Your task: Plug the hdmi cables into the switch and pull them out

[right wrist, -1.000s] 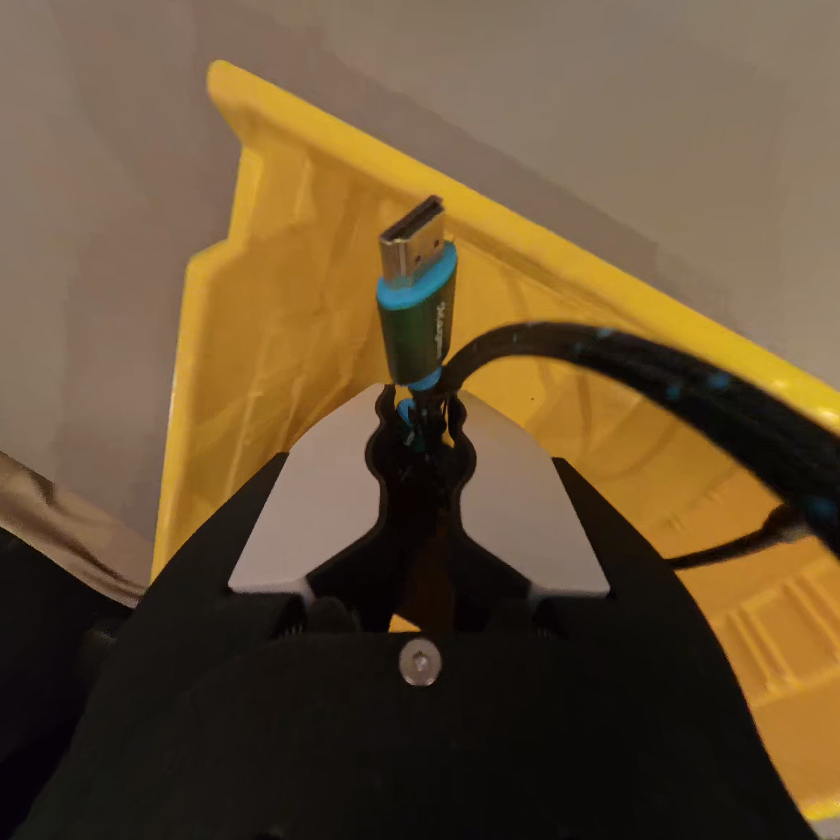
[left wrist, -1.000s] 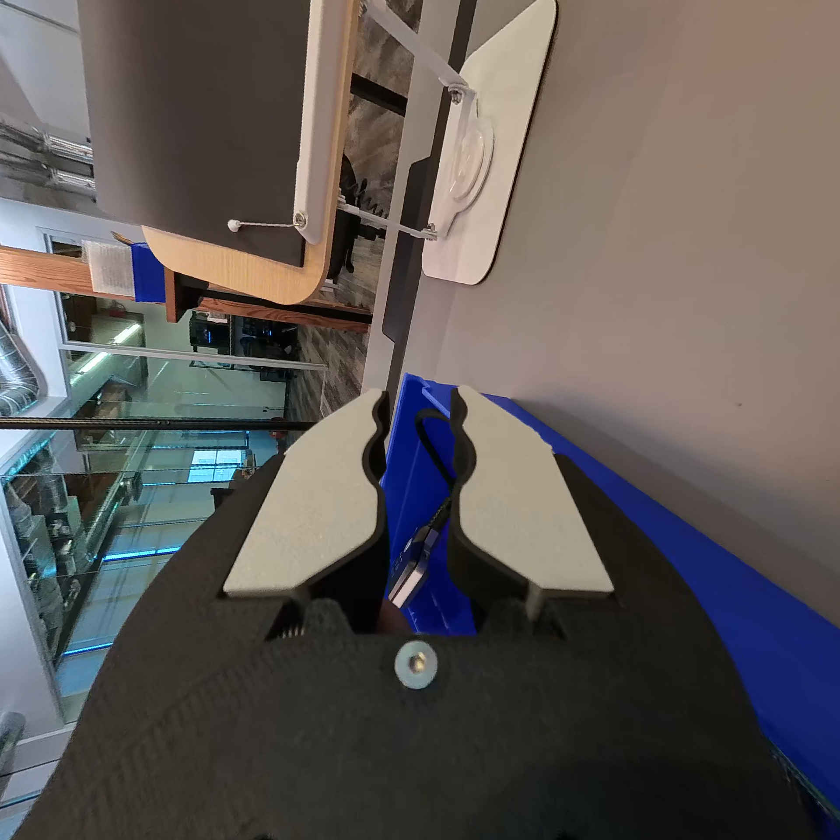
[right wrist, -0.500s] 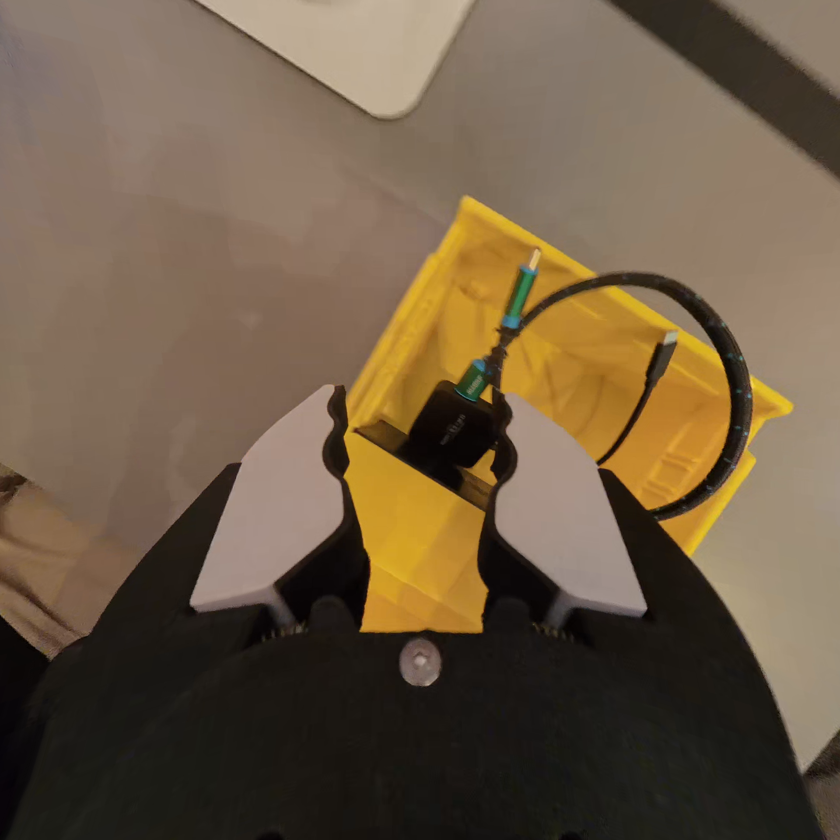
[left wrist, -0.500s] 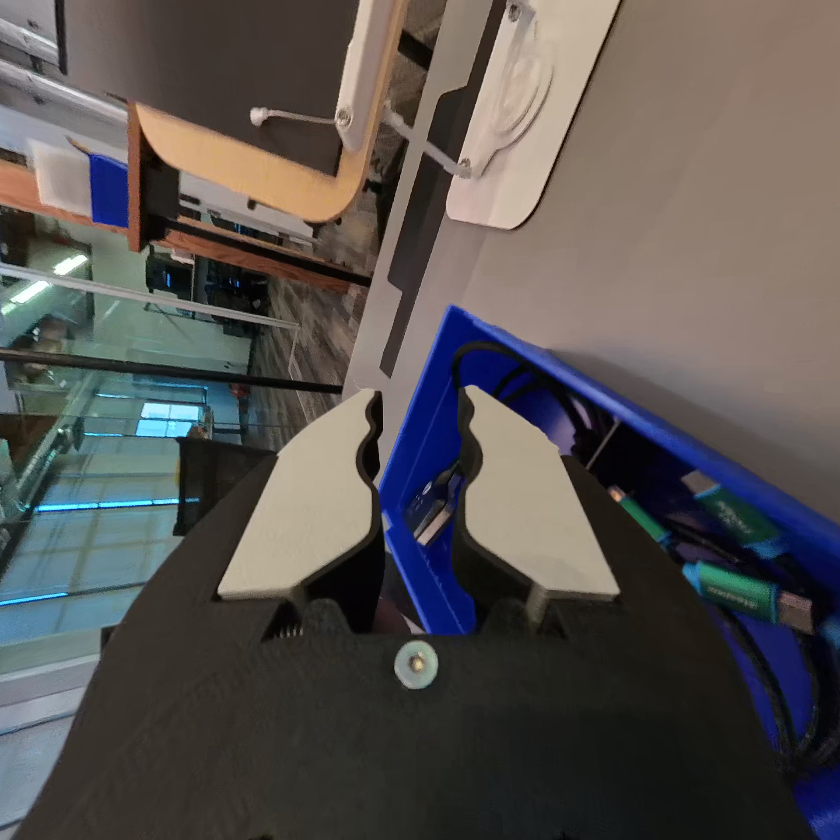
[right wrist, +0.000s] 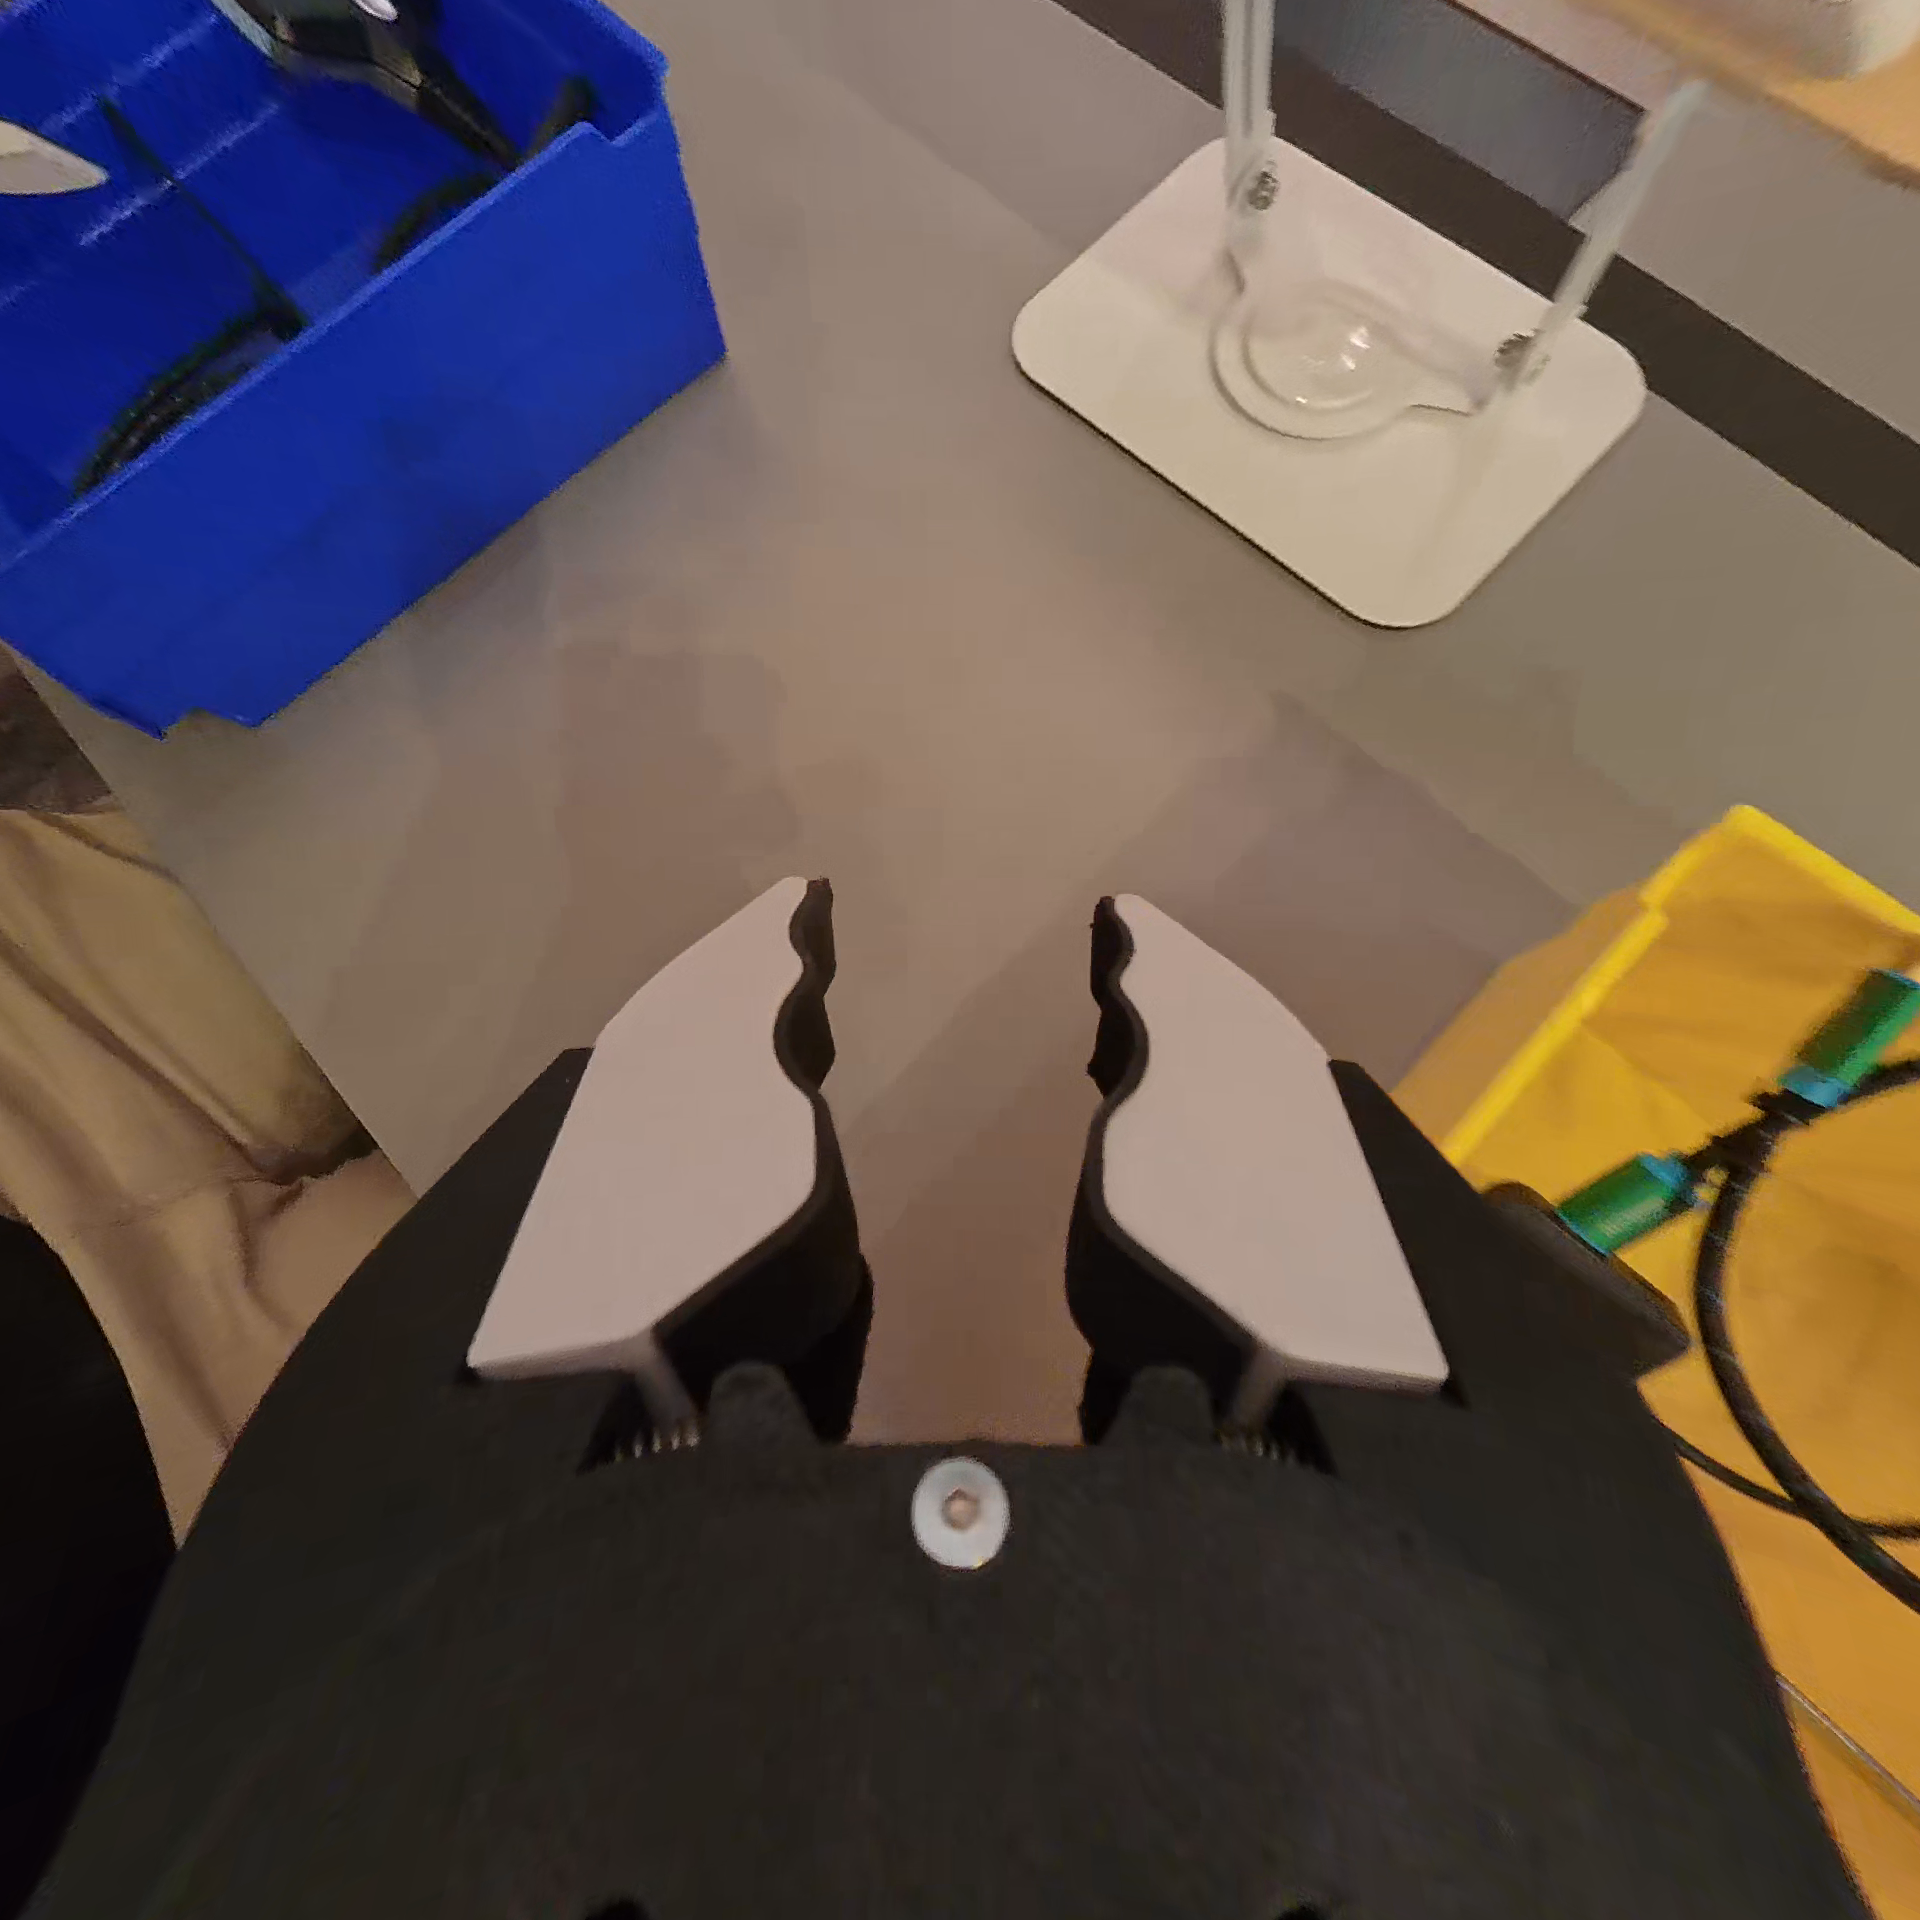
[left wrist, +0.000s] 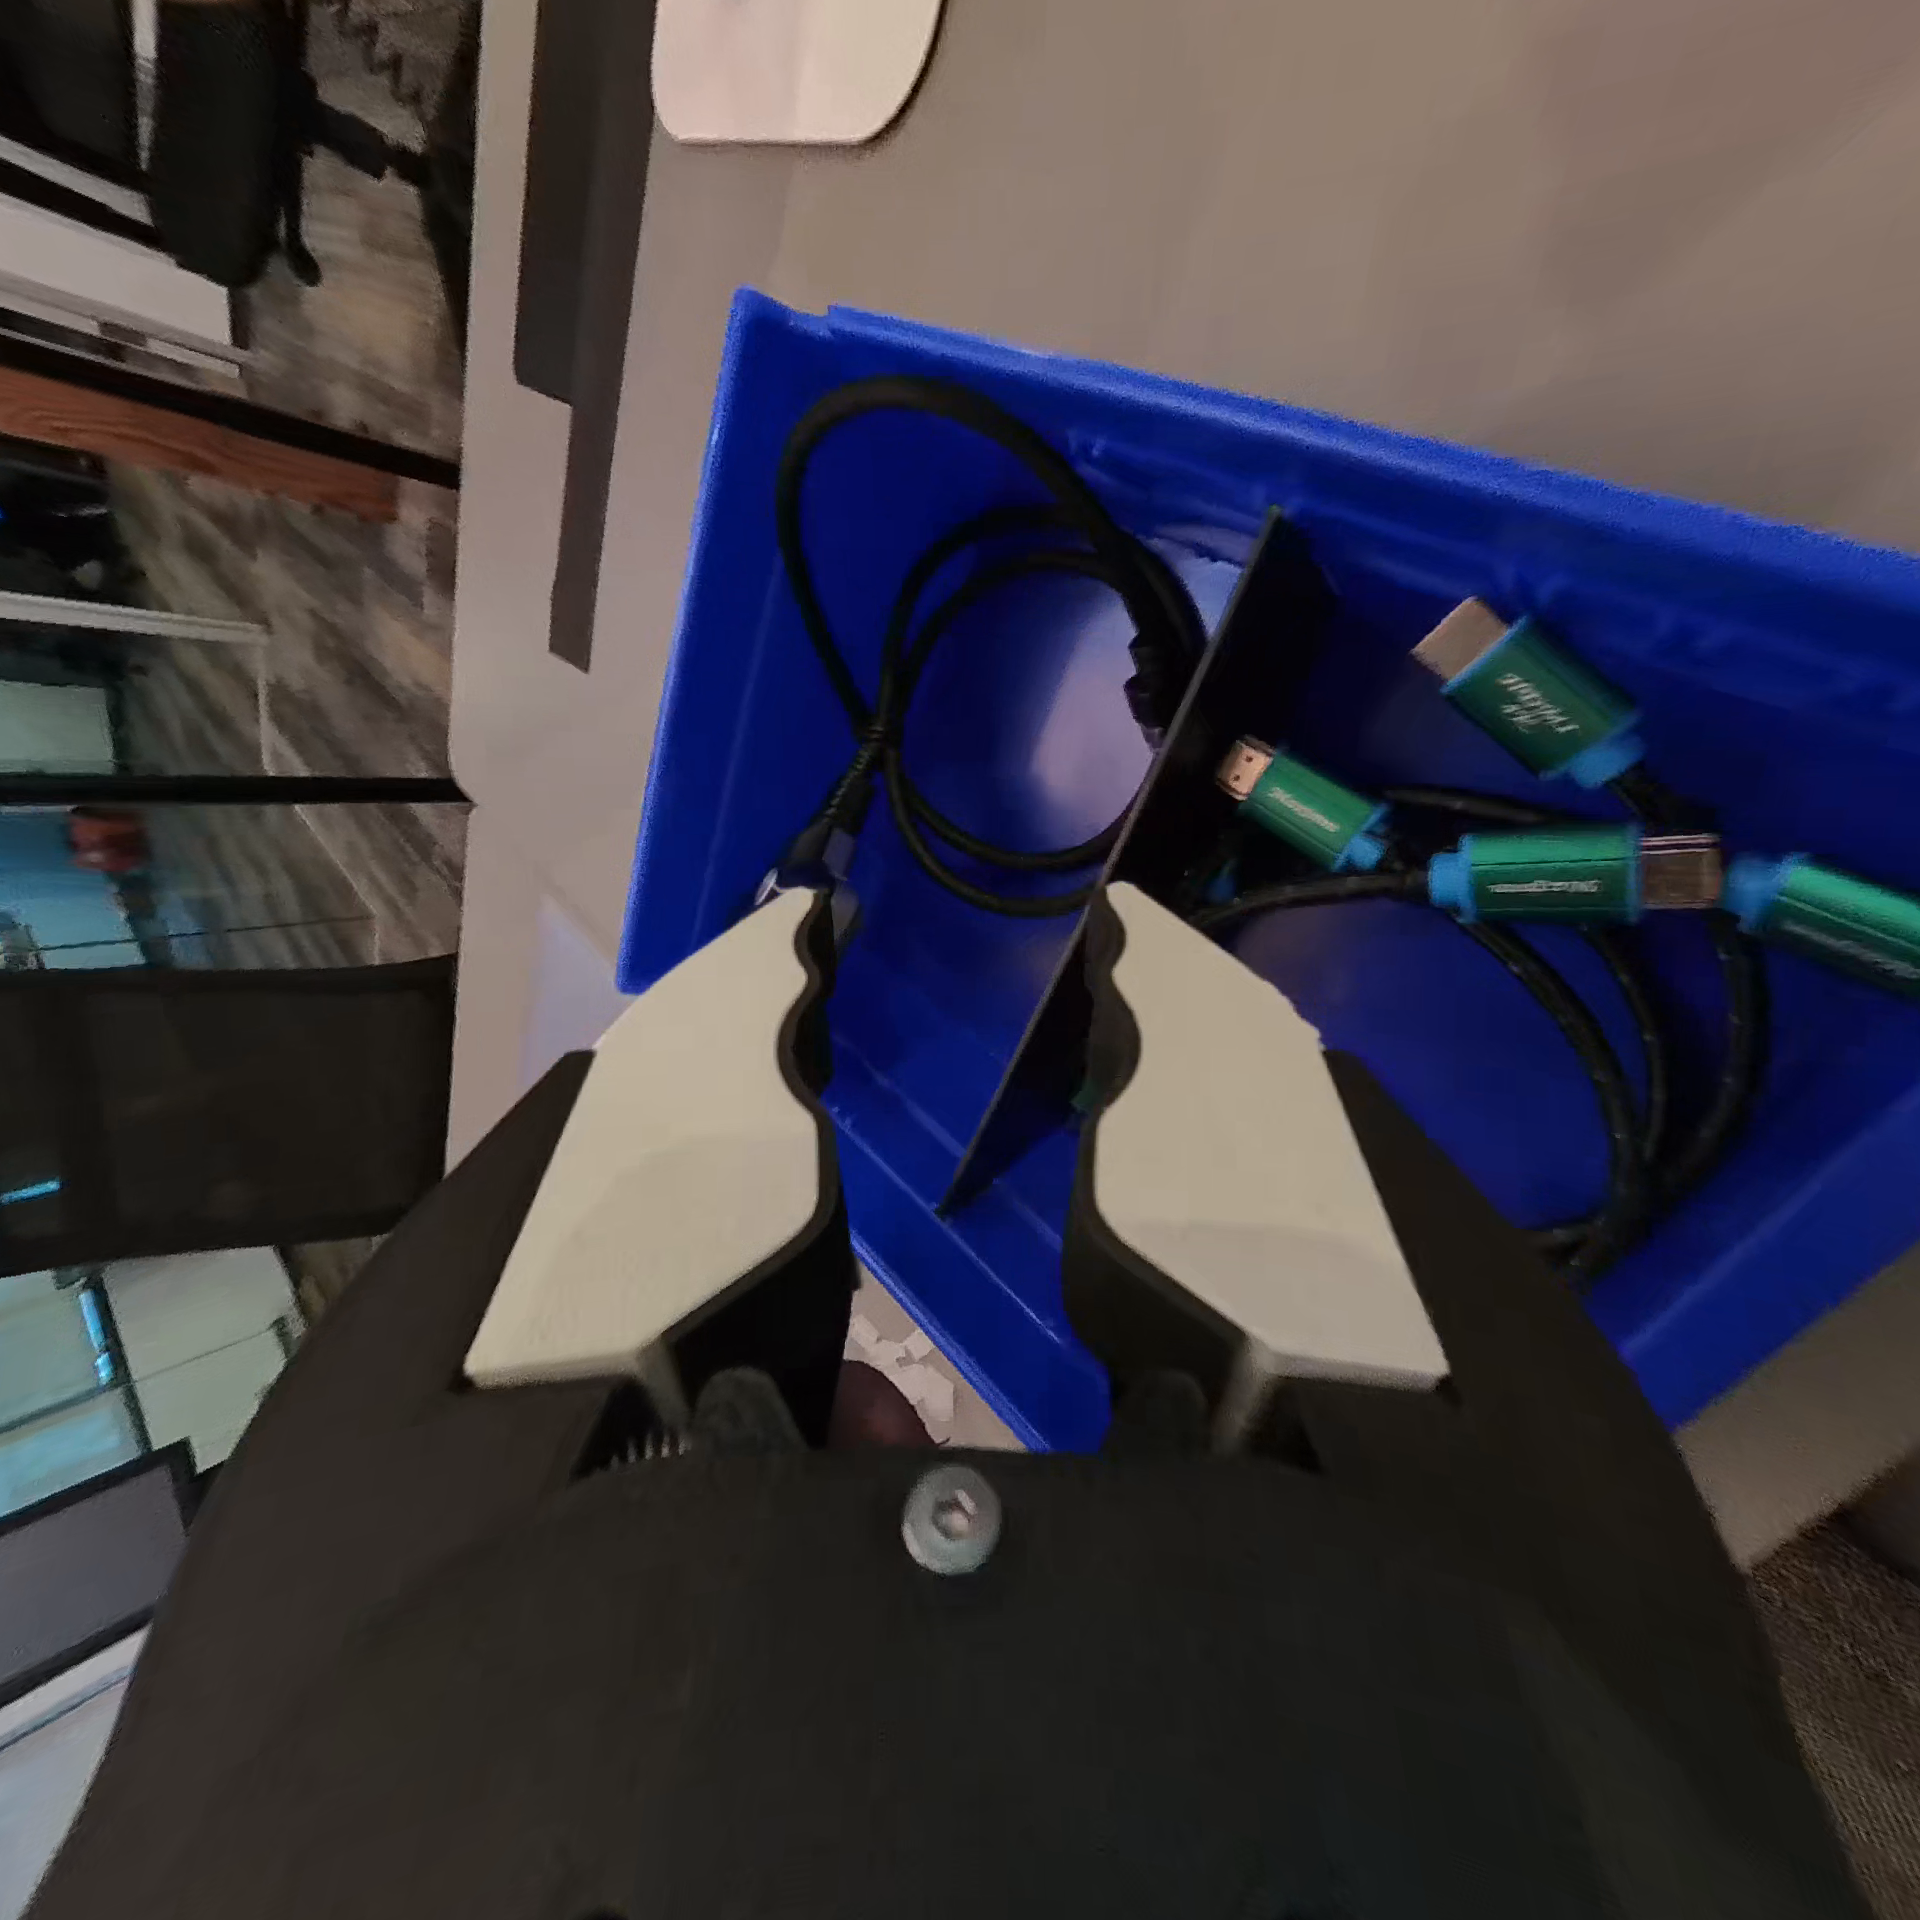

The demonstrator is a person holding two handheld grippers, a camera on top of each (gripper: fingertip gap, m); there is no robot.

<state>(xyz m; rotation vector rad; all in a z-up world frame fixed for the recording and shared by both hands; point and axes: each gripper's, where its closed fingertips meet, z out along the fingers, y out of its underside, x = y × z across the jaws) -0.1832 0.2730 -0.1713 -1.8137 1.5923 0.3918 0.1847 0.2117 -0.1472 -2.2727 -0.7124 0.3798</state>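
My left gripper (left wrist: 956, 914) is open and empty above the near edge of a blue bin (left wrist: 1351, 457). A black divider (left wrist: 1174, 831) splits the bin. A thin black cable (left wrist: 894, 623) is coiled in the left part. Several green HDMI plugs (left wrist: 1538, 883) on black braided cables lie in the right part. My right gripper (right wrist: 961, 914) is open and empty over the bare grey table. To its right is a yellow bin (right wrist: 1714, 935) holding an HDMI cable with green plugs (right wrist: 1631, 1210) and a black switch (right wrist: 1600, 1288), partly hidden by my gripper.
The blue bin (right wrist: 364, 499) also shows at the upper left of the right wrist view, with a white fingertip (right wrist: 42, 171) of the left gripper over it. A white stand base (right wrist: 1351, 499) sits at the back of the table. Beige cloth (right wrist: 104, 1039) lies at the left edge. Tip to tip, the grippers are about 35 centimeters apart.
My right gripper let go of the HDMI cable in the yellow bin, opened, and drew back left over the table. My left gripper opened wider and now looks down into the blue bin.
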